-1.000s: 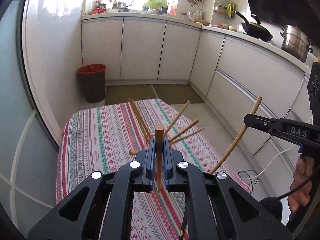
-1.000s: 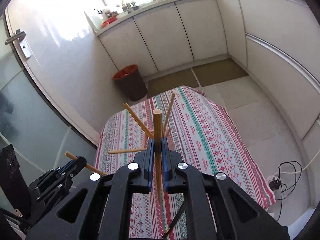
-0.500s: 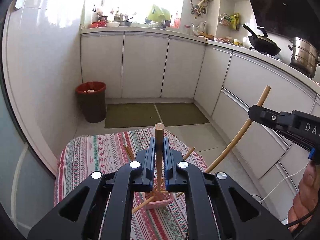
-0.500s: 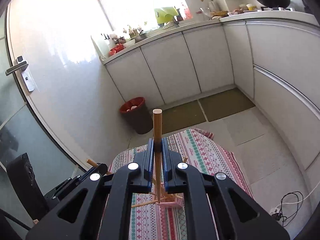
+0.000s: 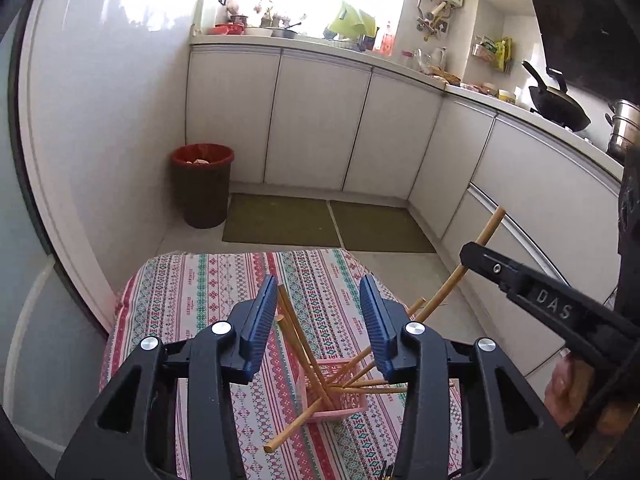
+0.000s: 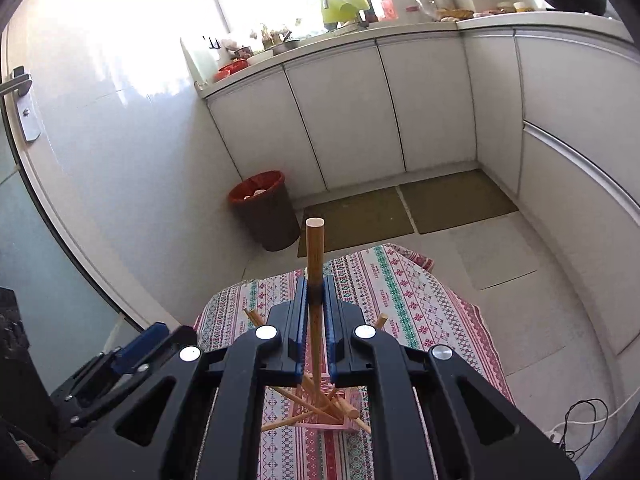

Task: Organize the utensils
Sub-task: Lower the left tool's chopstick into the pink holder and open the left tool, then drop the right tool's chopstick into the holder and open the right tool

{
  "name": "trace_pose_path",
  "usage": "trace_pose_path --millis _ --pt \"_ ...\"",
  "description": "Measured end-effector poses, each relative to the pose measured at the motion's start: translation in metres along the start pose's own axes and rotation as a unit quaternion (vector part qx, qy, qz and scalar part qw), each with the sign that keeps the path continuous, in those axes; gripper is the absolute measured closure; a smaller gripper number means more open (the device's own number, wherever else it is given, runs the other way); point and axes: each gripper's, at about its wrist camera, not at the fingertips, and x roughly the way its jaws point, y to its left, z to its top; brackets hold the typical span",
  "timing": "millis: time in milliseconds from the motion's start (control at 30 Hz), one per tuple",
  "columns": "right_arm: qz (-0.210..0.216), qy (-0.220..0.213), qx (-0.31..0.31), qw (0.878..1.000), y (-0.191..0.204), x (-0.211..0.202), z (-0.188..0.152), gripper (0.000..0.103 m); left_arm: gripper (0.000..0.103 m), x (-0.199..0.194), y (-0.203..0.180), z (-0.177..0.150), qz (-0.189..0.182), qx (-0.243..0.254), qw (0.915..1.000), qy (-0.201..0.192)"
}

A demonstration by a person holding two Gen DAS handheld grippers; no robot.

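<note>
A small pink basket [image 5: 344, 398] stands on the patterned tablecloth [image 5: 192, 292] and holds several wooden chopsticks [image 5: 298, 336] that fan out of it. My left gripper [image 5: 318, 318] is open and empty above the basket. My right gripper [image 6: 316, 296] is shut on one wooden chopstick [image 6: 315, 248], held upright above the basket [image 6: 332, 424]. In the left wrist view the right gripper [image 5: 520, 284] comes in from the right with its chopstick [image 5: 476, 252] slanting down toward the basket.
The table is small, with floor on its far and right sides. A red-lined bin [image 5: 202, 190] stands by the white cabinets [image 5: 320, 120]. A cable [image 6: 584, 424] lies on the floor at the right. A glass door [image 6: 36, 240] is at the left.
My left gripper has opened and let go of its chopstick, which now lies among those in the basket. My right gripper still holds its chopstick and has dropped closer to the basket.
</note>
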Motion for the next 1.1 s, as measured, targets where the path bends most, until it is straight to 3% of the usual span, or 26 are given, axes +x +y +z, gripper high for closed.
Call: trace_pose_path --millis 167,200,233,267,667,733,900,1100 --pt "0.011 0.008 0.004 1.000 0.000 0.012 -0.003 0.092 0.056 -0.005 0.006 0.002 0.005 -0.006 1.0000 -0.004" --pt "0.012 0.011 0.006 1.000 0.000 0.012 -0.005 0.087 0.056 -0.007 0.007 0.001 0.005 -0.008 0.9999 -0.006" --pt "0.014 0.012 0.007 1.000 -0.001 0.009 -0.008 0.070 0.054 -0.009 0.008 0.001 0.006 -0.009 0.9999 -0.008" --pt "0.012 0.007 0.010 1.000 -0.002 0.006 -0.009 0.065 0.053 -0.011 0.008 0.001 0.007 -0.009 0.9999 -0.009" --pt "-0.019 -0.007 0.003 1.000 -0.003 -0.038 -0.015 0.062 0.033 -0.042 -0.003 -0.010 0.020 -0.004 0.9998 -0.009" --pt "-0.025 -0.011 0.004 1.000 -0.005 -0.046 -0.019 0.053 0.031 -0.048 -0.005 -0.014 0.023 -0.004 0.9997 -0.007" --pt "-0.040 -0.010 0.006 0.999 -0.013 -0.064 -0.033 0.042 0.026 -0.056 -0.012 -0.025 0.047 0.012 0.9988 0.009" --pt "-0.102 -0.009 -0.016 0.995 -0.022 -0.084 -0.062 0.021 0.015 -0.061 -0.022 -0.047 0.061 0.029 0.9972 0.032"
